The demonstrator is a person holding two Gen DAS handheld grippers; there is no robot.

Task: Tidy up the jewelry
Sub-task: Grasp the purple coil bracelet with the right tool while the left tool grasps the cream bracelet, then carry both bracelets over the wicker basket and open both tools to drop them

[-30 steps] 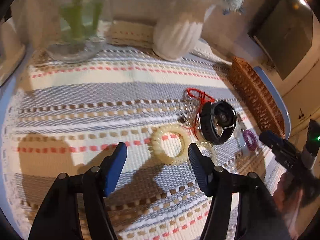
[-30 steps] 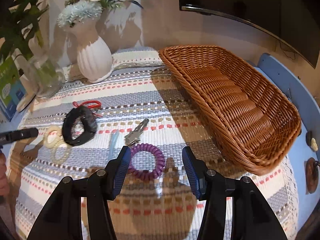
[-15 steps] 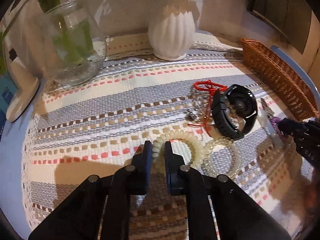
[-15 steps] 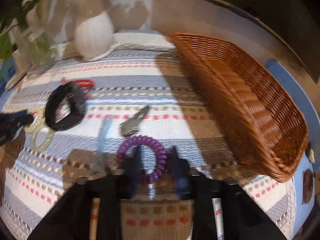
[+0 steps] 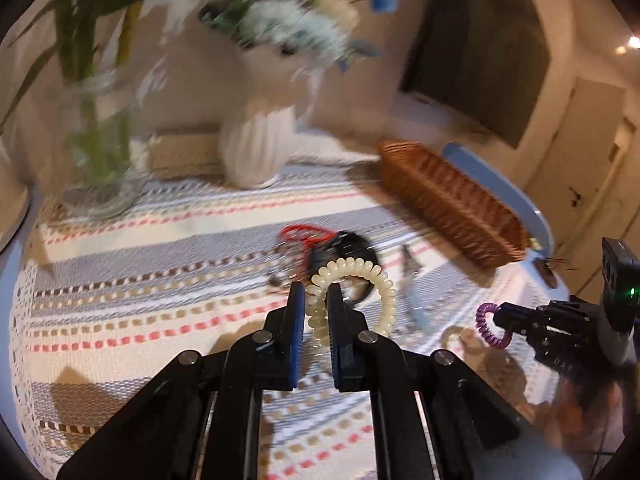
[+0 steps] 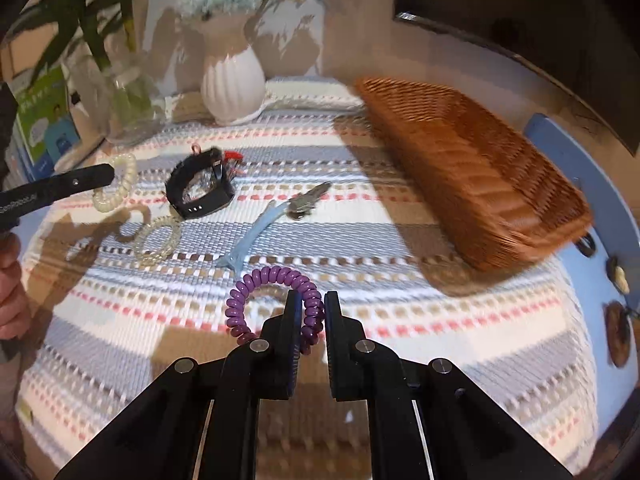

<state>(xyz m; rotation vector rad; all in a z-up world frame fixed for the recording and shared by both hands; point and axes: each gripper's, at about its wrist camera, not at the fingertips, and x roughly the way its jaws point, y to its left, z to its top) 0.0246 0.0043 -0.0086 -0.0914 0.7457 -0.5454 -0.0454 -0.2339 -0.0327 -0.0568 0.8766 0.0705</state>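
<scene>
My left gripper is shut on a cream coil bracelet and holds it above the striped cloth; it also shows in the right wrist view. My right gripper is shut on a purple coil bracelet, lifted off the cloth; it shows in the left wrist view too. On the cloth lie a black watch, a red cord, a clear coil bracelet, a blue hair clip and a key. A wicker basket stands at the right.
A white vase with flowers and a glass jar with green stems stand at the back of the table. A green booklet leans at the far left. The blue table edge runs past the basket.
Both grippers closed on their coil bracelets and lifted them off the cloth. The views tilted up as the grippers rose.
</scene>
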